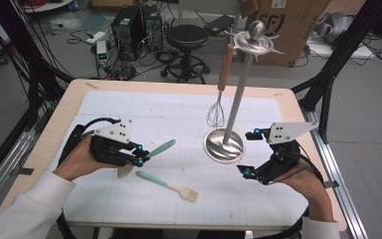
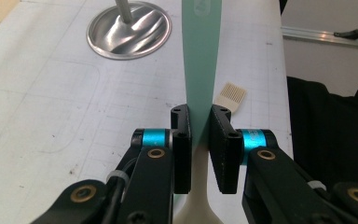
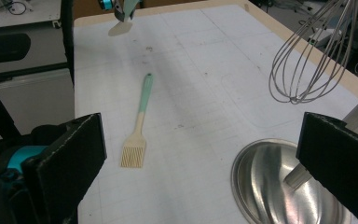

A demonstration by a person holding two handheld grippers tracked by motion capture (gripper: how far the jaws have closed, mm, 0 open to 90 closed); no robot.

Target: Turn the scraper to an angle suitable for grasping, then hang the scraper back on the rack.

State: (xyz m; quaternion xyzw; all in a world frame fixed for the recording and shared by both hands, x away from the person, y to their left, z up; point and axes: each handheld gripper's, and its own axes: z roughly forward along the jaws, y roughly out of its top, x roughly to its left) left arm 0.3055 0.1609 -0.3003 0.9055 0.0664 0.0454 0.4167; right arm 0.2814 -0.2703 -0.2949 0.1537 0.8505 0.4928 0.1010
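Gripping a mint-handled spatula [image 1: 155, 151] near the join of handle and pale blade, the left gripper [image 1: 140, 155] sat at the near left of the desk [image 1: 144, 107], its jaws closed tight on the flat shaft. In the left gripper view the handle [image 2: 200, 51] ran straight away from the jaws toward the far right, where the steel rack [image 1: 234, 102] stood; that long axis pointed roughly at the rack's round base [image 1: 224, 145], well apart from the handle's tip. A whisk [image 1: 219, 94] hung from one arm of the rack's top. The left hand looked the one to carry the spatula across, since the right gripper [image 1: 248, 154] waited just right of the base with jaws spread wide and nothing between them. A matching pastry brush [image 1: 168, 184] lay flat on the desk, near and between the two hands. The spatula's blade was mostly hidden under the gripper, and any hanging hole in its handle end could not be made out.
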